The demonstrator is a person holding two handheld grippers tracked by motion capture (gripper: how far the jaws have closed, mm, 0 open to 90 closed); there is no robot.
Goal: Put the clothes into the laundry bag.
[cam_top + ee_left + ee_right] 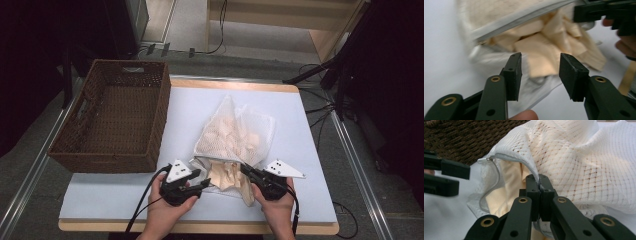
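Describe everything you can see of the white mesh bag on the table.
The mesh bag is white netting with a grey zipper along its mouth, which stands open. It lies crumpled on the white table cover, right of the wicker basket. Pale cream cloth fills it and spills out of the mouth toward the person. The right gripper is shut on the zippered edge, lifting it. The left gripper is open in front of the cloth, not touching the bag.

No text, label, brand, number or sign can be read on anything in these views
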